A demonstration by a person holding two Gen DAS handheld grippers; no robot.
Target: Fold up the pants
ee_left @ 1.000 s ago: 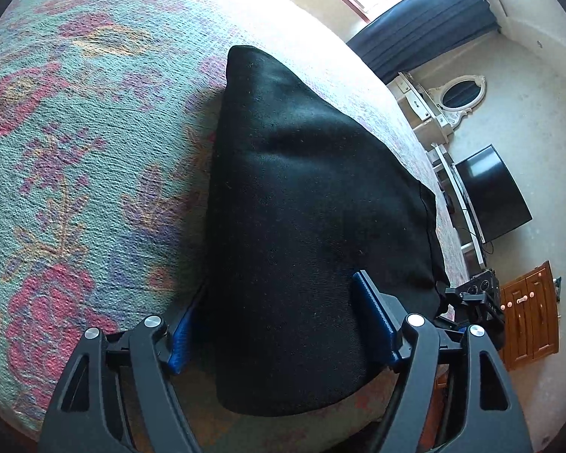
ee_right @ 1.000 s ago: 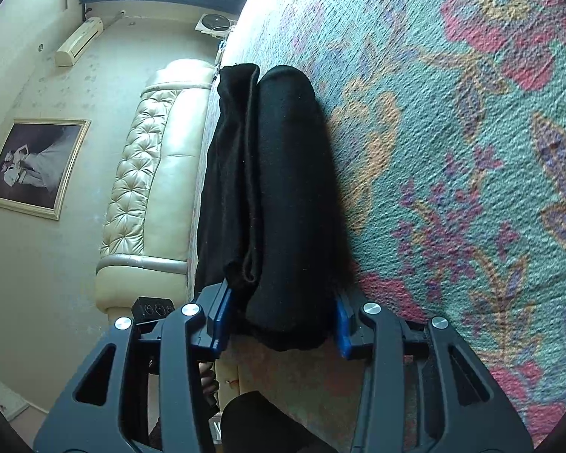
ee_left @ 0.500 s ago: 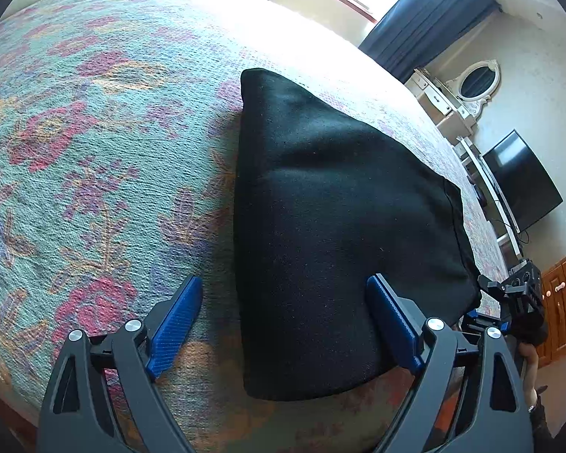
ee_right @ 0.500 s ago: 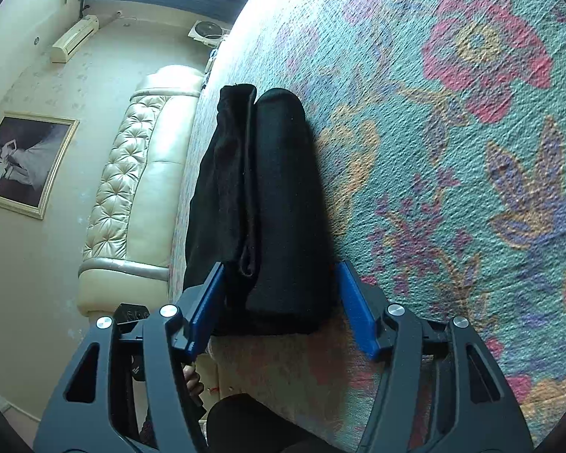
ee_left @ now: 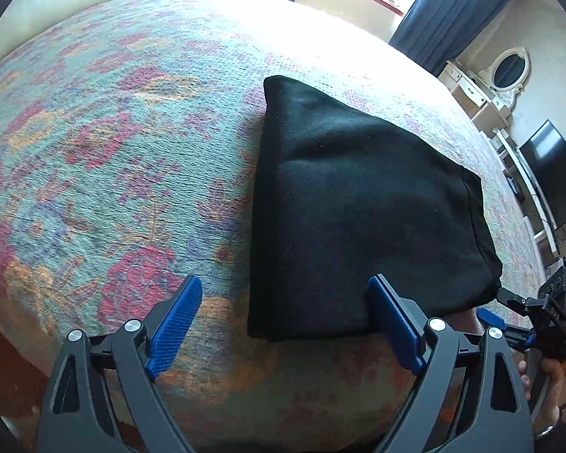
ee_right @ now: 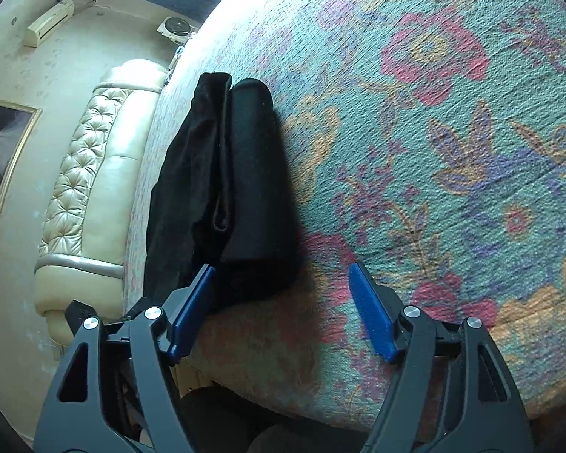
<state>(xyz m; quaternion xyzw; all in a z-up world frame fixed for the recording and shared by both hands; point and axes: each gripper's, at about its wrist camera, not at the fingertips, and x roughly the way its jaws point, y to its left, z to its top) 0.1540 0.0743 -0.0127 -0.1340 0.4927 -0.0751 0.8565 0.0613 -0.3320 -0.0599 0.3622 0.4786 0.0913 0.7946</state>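
Note:
The black pants (ee_left: 358, 204) lie folded into a compact stack on the floral bedspread (ee_left: 113, 151), near the bed's front edge. In the right wrist view the pants (ee_right: 241, 188) show their layered side edge. My left gripper (ee_left: 285, 307) is open and empty, its blue fingers (ee_left: 177, 317) spread just in front of the stack's near edge. My right gripper (ee_right: 283, 298) is open and empty, pulled back from the stack's end; it also shows in the left wrist view (ee_left: 524, 321) at the far right.
A cream tufted headboard (ee_right: 83, 188) runs along the bed's far side. A dresser with oval mirror (ee_left: 505, 75) and a dark TV (ee_left: 554, 177) stand by the wall. The bedspread (ee_right: 452, 151) stretches wide beside the pants.
Both grippers opened and let go of the pants, then drew back toward the bed's edge. The folded pants stay lying on the bedspread.

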